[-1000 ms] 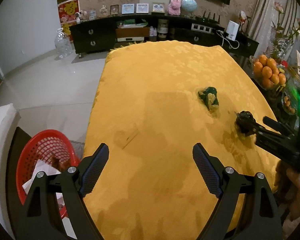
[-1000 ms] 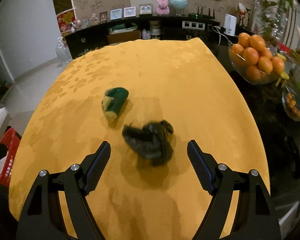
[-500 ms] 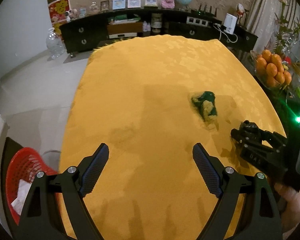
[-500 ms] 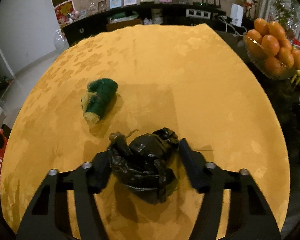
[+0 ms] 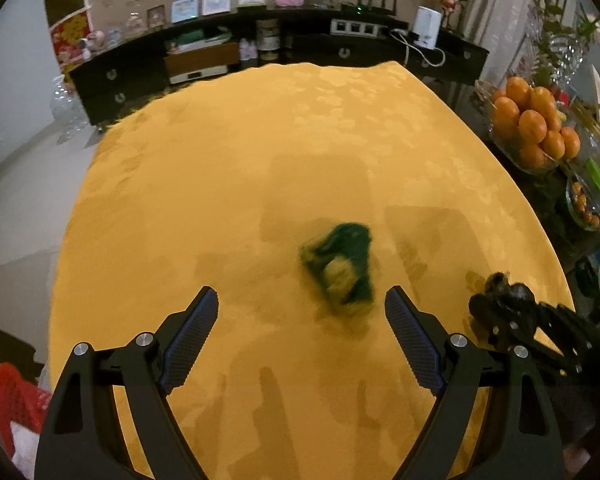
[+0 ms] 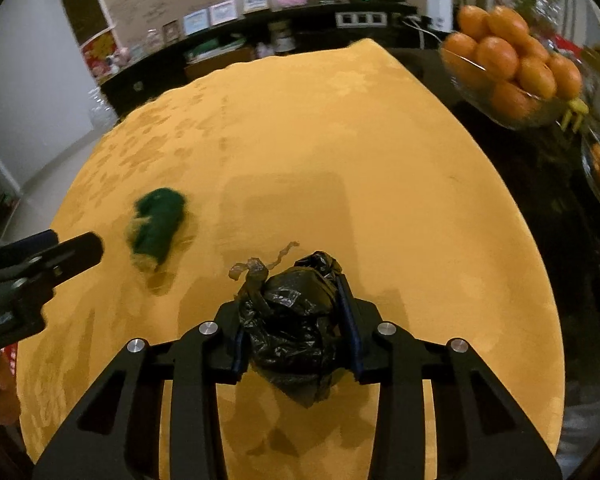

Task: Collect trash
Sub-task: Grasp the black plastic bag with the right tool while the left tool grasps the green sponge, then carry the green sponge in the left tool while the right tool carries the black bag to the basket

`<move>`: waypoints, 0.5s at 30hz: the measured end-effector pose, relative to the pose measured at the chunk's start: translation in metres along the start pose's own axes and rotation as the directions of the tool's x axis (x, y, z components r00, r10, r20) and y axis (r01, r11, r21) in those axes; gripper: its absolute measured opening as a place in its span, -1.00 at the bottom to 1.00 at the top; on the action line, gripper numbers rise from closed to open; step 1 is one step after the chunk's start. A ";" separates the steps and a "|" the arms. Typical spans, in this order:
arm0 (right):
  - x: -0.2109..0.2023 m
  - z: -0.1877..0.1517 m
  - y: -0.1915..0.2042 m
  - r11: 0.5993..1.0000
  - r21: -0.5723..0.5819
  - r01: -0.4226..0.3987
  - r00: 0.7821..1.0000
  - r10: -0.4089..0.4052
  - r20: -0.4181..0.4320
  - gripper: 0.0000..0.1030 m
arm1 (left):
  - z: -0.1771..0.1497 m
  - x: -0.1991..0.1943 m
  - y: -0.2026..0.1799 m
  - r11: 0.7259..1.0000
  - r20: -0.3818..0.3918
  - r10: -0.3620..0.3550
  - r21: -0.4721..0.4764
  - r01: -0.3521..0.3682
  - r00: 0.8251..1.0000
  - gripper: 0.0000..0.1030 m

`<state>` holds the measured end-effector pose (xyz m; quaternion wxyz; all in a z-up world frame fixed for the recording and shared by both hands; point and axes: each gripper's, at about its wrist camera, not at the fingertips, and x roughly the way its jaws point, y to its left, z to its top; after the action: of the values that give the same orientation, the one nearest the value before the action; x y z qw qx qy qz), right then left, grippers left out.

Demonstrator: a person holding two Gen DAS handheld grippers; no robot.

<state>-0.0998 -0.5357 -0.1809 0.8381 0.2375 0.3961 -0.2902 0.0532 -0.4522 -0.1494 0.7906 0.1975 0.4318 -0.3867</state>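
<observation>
A crumpled green and yellow wrapper (image 5: 342, 268) lies on the yellow tablecloth (image 5: 260, 152), blurred. My left gripper (image 5: 302, 300) is open just short of it, and the wrapper is nearer the right fingertip. In the right wrist view the same wrapper (image 6: 156, 224) sits to the left, with a left gripper finger (image 6: 60, 256) close beside it. My right gripper (image 6: 292, 300) has its jaws closing tight on a knotted black plastic bag (image 6: 296, 320), pads pressing both its sides. The left wrist view shows that bag (image 5: 496, 292) at the right edge.
A glass bowl of oranges (image 5: 532, 132) stands off the table's right side, also in the right wrist view (image 6: 508, 72). A red basket (image 5: 16, 400) with white paper sits low at the left. A dark sideboard (image 5: 260, 52) runs behind the table.
The right jaws came together on the black bag. The left gripper travelled right across the table to the green wrapper, and the red basket slid to the frame's corner.
</observation>
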 end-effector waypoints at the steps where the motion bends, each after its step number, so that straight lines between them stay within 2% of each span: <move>1: 0.000 0.000 -0.004 1.000 0.013 0.008 1.000 -0.008 0.000 -0.30 | 0.002 0.004 -0.004 1.000 -0.002 -0.006 0.006 0.006 1.000 0.59; 2: 0.001 0.002 -0.007 1.000 0.022 0.011 1.000 -0.011 0.000 -0.30 | 0.004 0.008 -0.007 1.000 -0.003 -0.007 0.013 0.007 1.000 0.57; 5: 0.001 0.003 -0.014 0.999 0.046 0.022 1.000 -0.022 0.002 -0.30 | 0.009 0.020 -0.015 0.999 -0.020 -0.003 0.045 0.004 1.000 0.27; 8: 0.002 0.002 -0.017 0.998 0.052 0.027 1.000 -0.027 0.003 -0.31 | 0.013 0.033 -0.017 0.999 -0.039 -0.004 0.053 0.006 0.999 0.13; 9: 0.002 0.002 -0.018 0.998 0.054 0.028 1.000 -0.028 0.002 -0.31 | 0.013 0.035 -0.017 0.999 -0.042 -0.007 0.052 0.009 0.999 -0.05; 11: 0.003 0.002 -0.019 0.998 0.057 0.030 1.000 -0.030 -0.001 -0.31 | 0.014 0.039 -0.017 0.998 -0.057 -0.015 0.055 0.018 0.998 -0.24; 15: 0.004 0.002 -0.020 0.998 0.058 0.031 1.000 -0.031 -0.003 -0.31 | 0.013 0.039 -0.019 0.997 -0.048 -0.013 0.075 0.017 0.999 -0.28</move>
<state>-0.1103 -0.5522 -0.1860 0.8260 0.2558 0.3919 -0.3141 0.0583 -0.4894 -0.1744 0.7692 0.2332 0.4368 -0.4039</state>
